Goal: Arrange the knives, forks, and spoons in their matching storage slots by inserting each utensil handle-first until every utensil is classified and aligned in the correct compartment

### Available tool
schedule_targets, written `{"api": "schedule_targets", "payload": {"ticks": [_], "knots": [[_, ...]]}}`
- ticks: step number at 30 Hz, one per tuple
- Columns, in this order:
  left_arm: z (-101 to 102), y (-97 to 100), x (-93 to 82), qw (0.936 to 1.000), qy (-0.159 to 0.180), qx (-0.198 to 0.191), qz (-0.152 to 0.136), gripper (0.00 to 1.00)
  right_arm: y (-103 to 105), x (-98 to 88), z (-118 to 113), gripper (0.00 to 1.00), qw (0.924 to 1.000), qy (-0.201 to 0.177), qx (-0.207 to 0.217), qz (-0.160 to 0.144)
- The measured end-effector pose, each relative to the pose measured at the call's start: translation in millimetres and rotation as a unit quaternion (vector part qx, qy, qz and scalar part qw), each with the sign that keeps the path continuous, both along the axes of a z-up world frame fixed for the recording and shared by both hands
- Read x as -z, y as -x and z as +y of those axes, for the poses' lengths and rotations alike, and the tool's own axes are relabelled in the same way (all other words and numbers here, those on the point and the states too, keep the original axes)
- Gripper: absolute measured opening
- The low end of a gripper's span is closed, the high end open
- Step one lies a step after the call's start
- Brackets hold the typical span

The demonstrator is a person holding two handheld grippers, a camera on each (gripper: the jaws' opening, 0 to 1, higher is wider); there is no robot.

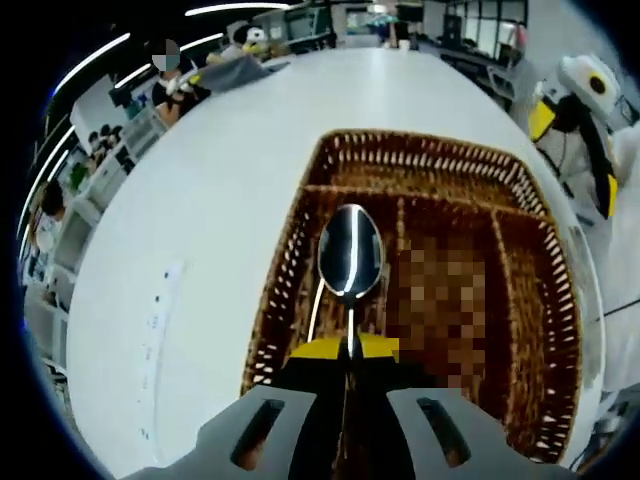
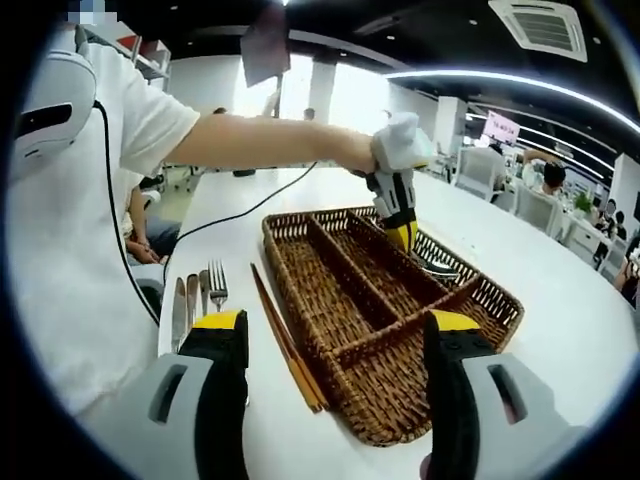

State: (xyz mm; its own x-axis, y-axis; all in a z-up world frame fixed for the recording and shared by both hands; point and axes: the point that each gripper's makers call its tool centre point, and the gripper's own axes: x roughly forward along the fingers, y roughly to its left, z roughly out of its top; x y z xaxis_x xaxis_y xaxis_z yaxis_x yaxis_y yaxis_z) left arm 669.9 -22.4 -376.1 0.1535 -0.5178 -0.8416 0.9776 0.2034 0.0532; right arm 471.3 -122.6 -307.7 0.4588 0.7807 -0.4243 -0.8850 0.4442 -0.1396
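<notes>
In my left gripper view, the left gripper (image 1: 349, 352) has its yellow-tipped jaws closed on the handle of a spoon (image 1: 350, 252), whose shiny bowl points away from me and hangs above the wicker tray (image 1: 283, 262), over the long compartment nearest the tray's left wall. The tray sits on the white desk (image 1: 200, 230), with a cross compartment at its far end and long slots running toward me. In my right gripper view, the right gripper (image 2: 335, 345) hangs above the desk with its jaws spread wide and nothing between them. Beyond them I see the same wicker tray, and the left gripper over its far side, held by a gloved hand (image 2: 400, 145) on an outstretched arm, with the spoon's bowl low beside the far wall of the tray. To the left of the tray a pair of brown chopsticks (image 2: 285, 345) lies on the desk just beside its wall, and further left a fork (image 2: 217, 284) lies beside two knives (image 2: 185, 308), near the person's white shirt.
</notes>
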Motion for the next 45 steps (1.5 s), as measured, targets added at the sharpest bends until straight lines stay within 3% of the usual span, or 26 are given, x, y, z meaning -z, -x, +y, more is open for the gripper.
{"api": "schedule_targets", "payload": {"ticks": [23, 33, 45], "knots": [[-10.8, 5.1, 21.3, 0.9996, -0.015, 0.015, 0.016, 0.02, -0.3, 6.8, -7.6, 0.74, 1.0, 0.003, 0.005, 0.002], [-10.9, 5.2, 22.4, 0.9985, -0.028, 0.046, 0.004, 0.02, 1.7, 7.4, -6.2, 0.74, 1.0, 0.0, 0.005, 0.003], [-5.7, 5.8, 22.7, 0.9982, -0.031, 0.048, 0.014, 0.02, 2.3, 8.2, -6.8, 0.74, 1.0, 0.0, 0.008, 0.003]]}}
